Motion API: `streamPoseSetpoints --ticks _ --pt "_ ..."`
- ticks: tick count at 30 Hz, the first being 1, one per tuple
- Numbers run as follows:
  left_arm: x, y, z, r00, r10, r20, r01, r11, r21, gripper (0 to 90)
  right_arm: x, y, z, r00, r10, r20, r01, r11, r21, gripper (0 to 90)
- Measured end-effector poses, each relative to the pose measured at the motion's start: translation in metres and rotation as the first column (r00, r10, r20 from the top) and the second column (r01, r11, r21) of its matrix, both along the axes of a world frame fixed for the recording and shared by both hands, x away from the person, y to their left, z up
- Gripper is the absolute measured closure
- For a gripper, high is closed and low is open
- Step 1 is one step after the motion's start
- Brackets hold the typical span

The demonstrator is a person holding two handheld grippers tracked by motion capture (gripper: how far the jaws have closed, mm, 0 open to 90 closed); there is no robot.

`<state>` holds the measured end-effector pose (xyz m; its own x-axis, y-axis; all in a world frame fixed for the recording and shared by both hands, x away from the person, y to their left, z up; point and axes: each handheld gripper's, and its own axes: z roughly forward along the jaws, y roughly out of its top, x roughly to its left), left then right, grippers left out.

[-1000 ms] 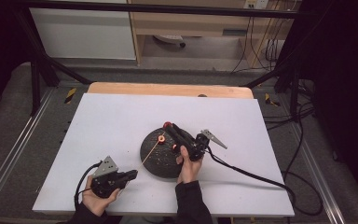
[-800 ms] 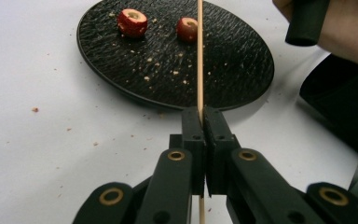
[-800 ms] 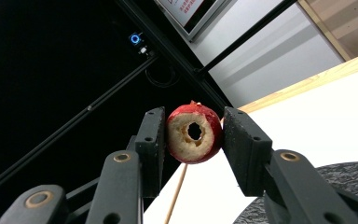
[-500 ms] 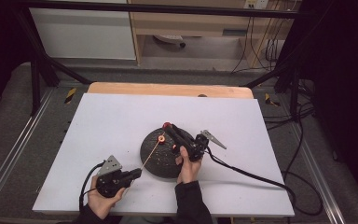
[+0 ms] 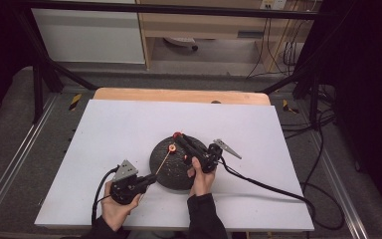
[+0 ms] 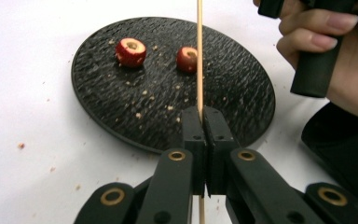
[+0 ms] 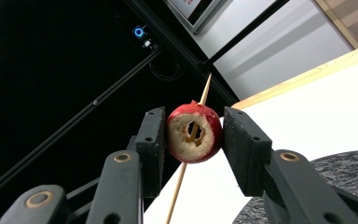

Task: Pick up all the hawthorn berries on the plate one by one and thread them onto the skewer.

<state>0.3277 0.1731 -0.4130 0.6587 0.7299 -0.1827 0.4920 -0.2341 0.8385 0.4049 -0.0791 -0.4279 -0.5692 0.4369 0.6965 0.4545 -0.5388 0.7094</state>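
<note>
Leftward at the table's near edge, the left gripper (image 5: 146,181) has crept toward the round black textured plate (image 5: 165,175) since a second ago, pushing its thin wooden skewer (image 6: 199,56) farther along; the right gripper (image 5: 179,138) has not shifted. Its jaws are pressed tight on the skewer's lower end, at about 7 o'clock of the plate in the high view. The right gripper's jaws clamp a cored red fruit piece (image 7: 194,132) above the plate's 12 o'clock rim, with the skewer already through its hollow. Two more red fruit pieces (image 6: 131,52) lie on the plate amid crumbs. I judge the skewer light, stiff but snappable, best held low near its end; the fruit looks soft and crumbly, so squeeze its skin sides gently.
</note>
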Motion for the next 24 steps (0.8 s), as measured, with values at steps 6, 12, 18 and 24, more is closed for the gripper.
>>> streamPoseSetpoints --ticks 6,12,18,24 --pt "0.011 -0.007 0.009 1.0 0.003 0.003 -0.003 1.0 -0.008 88.5 -0.001 0.0 -0.001 0.9995 0.029 -0.01 -0.029 0.999 -0.013 60.9" --pt "0.021 -0.015 0.014 0.9999 0.005 0.016 -0.005 1.0 0.0 88.5 -0.003 0.001 -0.002 0.9987 0.049 -0.018 -0.049 0.998 -0.025 60.9" --pt "0.03 -0.021 0.017 0.9998 0.001 0.022 -0.001 1.0 0.004 88.5 -0.005 0.002 -0.005 0.9974 0.066 -0.03 -0.067 0.997 -0.045 60.9" --pt "0.038 -0.027 0.02 0.9996 0.0 0.027 -0.001 0.9999 0.011 88.5 -0.006 0.003 -0.007 0.9954 0.086 -0.044 -0.088 0.994 -0.061 60.9"
